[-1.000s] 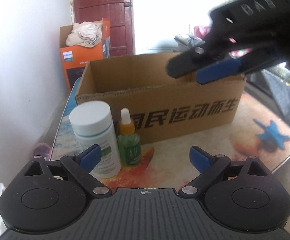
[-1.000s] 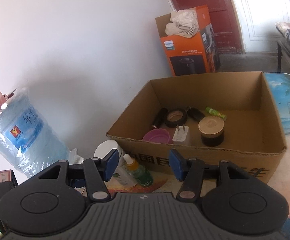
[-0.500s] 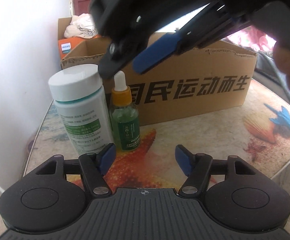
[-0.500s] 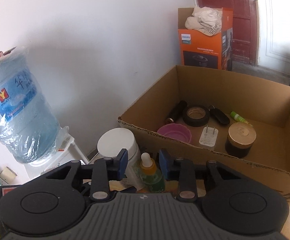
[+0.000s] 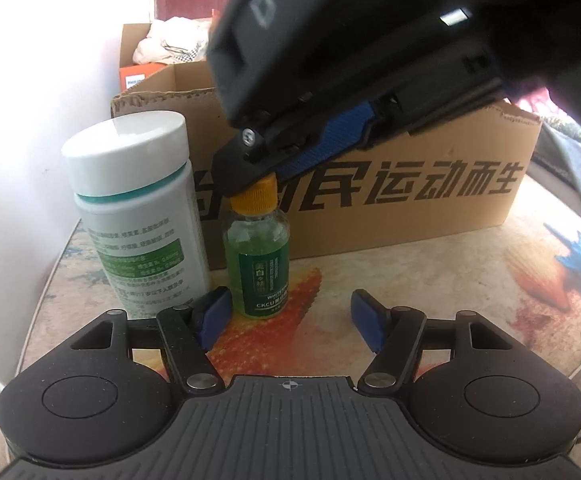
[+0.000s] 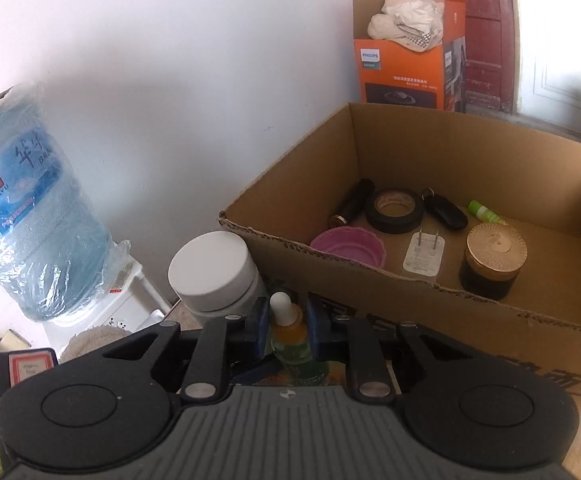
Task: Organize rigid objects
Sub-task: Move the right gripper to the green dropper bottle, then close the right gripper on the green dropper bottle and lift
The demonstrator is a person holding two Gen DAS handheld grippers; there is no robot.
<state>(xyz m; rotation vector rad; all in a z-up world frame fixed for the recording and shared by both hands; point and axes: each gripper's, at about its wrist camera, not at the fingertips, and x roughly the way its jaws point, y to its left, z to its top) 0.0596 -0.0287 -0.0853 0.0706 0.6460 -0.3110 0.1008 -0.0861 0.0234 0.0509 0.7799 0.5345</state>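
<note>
**Right gripper closes on the dropper bottle beside the box**

Left wrist view: the left gripper (image 5: 290,316) hangs low over the table (image 5: 450,280) with its jaws apart and nothing between them. It points towards the foot of the white pill bottle (image 5: 138,216), which looks like its next target. The green dropper bottle (image 5: 257,256) stands upright just beside the pill bottle, both close against the front wall of the cardboard box (image 5: 410,184). The right gripper (image 5: 262,168) comes down from above onto the dropper bottle's orange cap. Taking it at the neck leaves the glass body free and keeps the bottle upright for a lift over the box wall.

Right wrist view: the right gripper's blue pads (image 6: 259,326) flank the orange collar of the dropper bottle (image 6: 290,332) and are closing on it; they appear to be touching it on both sides. The box (image 6: 470,300) lies open just beyond, already holding a roll of tape (image 6: 394,210), a pink lid (image 6: 348,245), a plug (image 6: 424,254) and a gold-lidded jar (image 6: 492,258). Its right floor is bare, likely room for the bottle.
</note>
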